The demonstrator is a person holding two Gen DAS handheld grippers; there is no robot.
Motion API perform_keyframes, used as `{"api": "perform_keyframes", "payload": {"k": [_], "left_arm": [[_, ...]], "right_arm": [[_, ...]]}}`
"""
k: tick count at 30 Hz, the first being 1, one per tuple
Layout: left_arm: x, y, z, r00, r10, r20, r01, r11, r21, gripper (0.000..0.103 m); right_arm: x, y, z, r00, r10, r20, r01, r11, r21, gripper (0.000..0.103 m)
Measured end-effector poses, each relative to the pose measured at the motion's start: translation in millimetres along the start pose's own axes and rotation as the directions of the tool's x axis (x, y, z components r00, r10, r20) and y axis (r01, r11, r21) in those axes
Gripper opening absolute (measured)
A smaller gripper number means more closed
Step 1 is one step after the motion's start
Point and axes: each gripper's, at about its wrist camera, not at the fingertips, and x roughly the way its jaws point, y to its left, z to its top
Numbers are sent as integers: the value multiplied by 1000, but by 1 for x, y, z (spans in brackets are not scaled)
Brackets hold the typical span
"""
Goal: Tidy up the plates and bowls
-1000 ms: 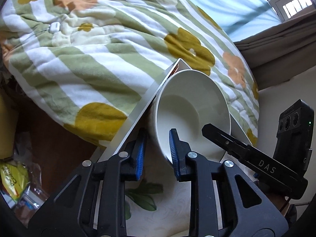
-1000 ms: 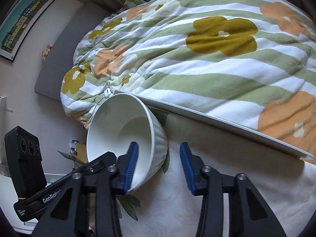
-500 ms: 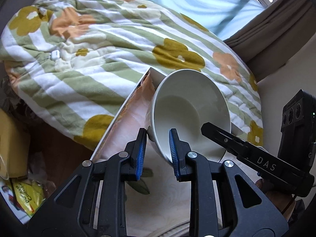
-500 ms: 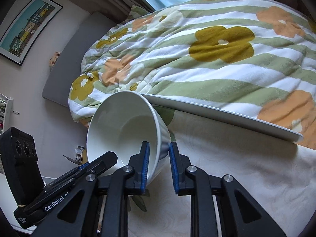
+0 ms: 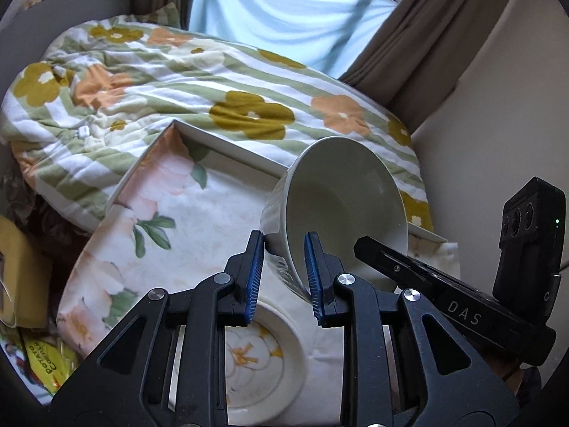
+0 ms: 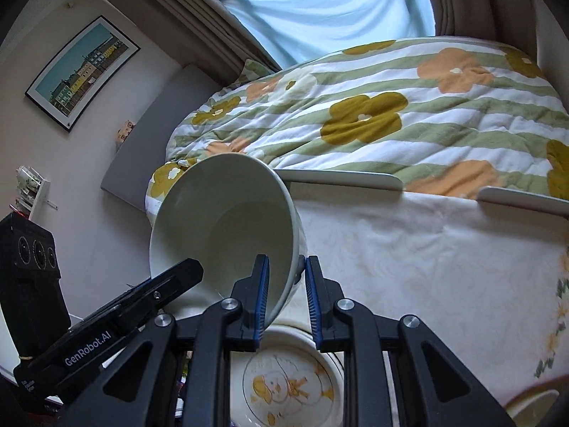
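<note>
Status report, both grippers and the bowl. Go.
Left gripper and right gripper both clamped on white bowl rim. Bowl tilted, above duck plate. Nothing blocking.

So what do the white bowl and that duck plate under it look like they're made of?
The white bowl looks like glazed ceramic: thick rim, smooth soft sheen, ribbed outer wall. The duck plate also looks ceramic, glossy with a printed yellow design, though melamine can't be ruled out from its look alone.

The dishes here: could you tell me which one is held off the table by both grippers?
The plain white bowl, tilted, with the left gripper and right gripper clamped on its rim. The duck-print plate lies flat beneath.
</note>
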Motion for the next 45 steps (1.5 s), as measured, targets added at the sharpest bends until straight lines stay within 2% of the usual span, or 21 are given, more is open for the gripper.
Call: {"api": "perform_keyframes", "payload": {"k": [9, 17, 22, 28, 36, 37, 45], "left_arm": [[-21, -108, -81, 994, -93, -60, 98, 991, 92, 21], [-1, -175, -137, 971, -153, -184, 183, 971, 157, 21], [27, -196, -158, 949, -144, -280, 205, 957, 205, 21], [63, -208, -175, 921, -84, -379, 197, 943, 268, 21], [97, -214, -188, 892, 3, -452, 172, 922, 347, 21], [99, -216, -189, 890, 16, -456, 167, 919, 358, 21], [103, -230, -190, 905, 103, -412, 114, 875, 470, 21]], "right_arm": [[-118, -57, -66, 990, -113, 82, 109, 993, 54, 19], [-176, -116, -108, 973, -208, 98, 192, 969, 153, 19], [-183, -143, -128, 963, -263, 65, 244, 945, 217, 19], [-175, -165, -143, 953, -303, 10, 288, 915, 281, 19], [-157, -185, -157, 947, -317, -56, 318, 894, 316, 19], [-156, -186, -159, 946, -319, -62, 322, 893, 316, 19], [-147, -189, -164, 941, -326, -89, 337, 889, 309, 19]]}}
